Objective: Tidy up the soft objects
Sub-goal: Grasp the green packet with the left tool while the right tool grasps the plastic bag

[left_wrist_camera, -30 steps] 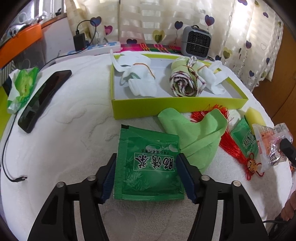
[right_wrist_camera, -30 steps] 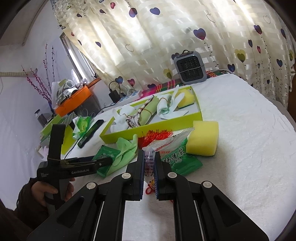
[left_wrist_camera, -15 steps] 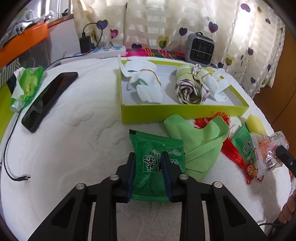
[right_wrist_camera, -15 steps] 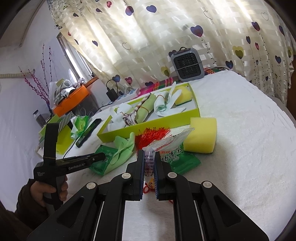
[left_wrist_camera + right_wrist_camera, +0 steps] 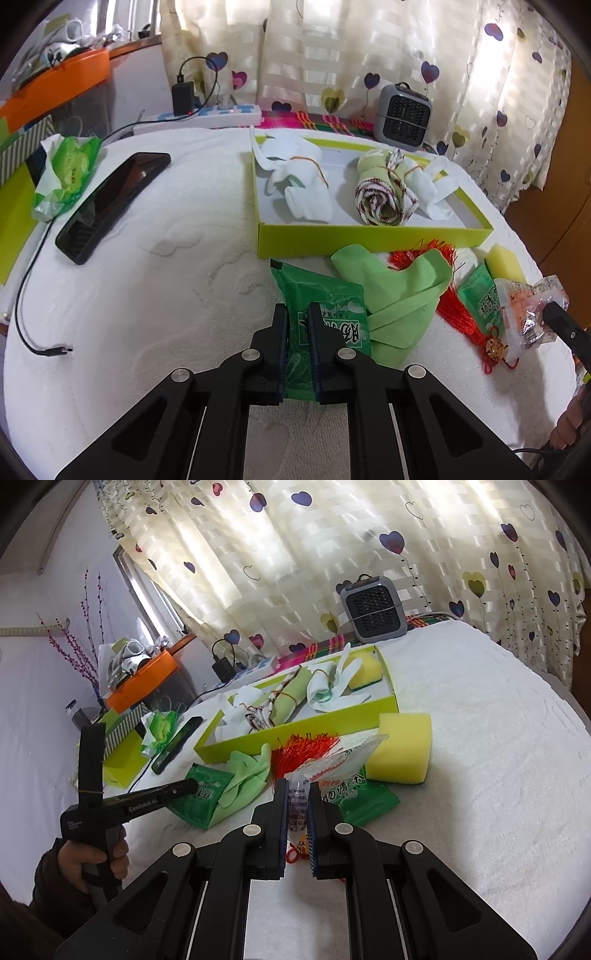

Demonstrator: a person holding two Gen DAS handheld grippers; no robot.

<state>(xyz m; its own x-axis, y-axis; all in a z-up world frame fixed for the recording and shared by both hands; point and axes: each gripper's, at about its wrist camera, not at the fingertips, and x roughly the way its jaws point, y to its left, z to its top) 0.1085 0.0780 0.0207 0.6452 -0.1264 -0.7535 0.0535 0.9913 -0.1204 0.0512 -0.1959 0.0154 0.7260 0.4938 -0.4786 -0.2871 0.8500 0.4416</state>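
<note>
- The left tool (image 5: 297, 325) has just been closing and is now seen pinched on the green sachet (image 5: 325, 302), whose near end is bunched between the pads
- The sachet lies on the white-covered worktop (image 5: 166, 295), just in front of the near wall of the lime box (image 5: 369, 240), with its far part touching the green cloth (image 5: 399, 295)
- The right tool (image 5: 297, 805) is pressed together on a clear printed packet (image 5: 325, 768), held above a second green sachet (image 5: 365, 794) and beside the yellow sponge (image 5: 402, 749)
- The step in hand is judged to be the pick-up of the green sachet; the grip appears made, but no lift is shown
- The next move is judged to call for a lift clear of the green cloth and a carry over the box's near wall, into the bare floor between the white glove bundle (image 5: 303, 184) and the rolled cloth (image 5: 384, 192)
- Large Chinese characters are printed on both sachets, too crumpled to be read with confidence
- "GenRobot.AI" is read on the side of the left tool in the right wrist view
</note>
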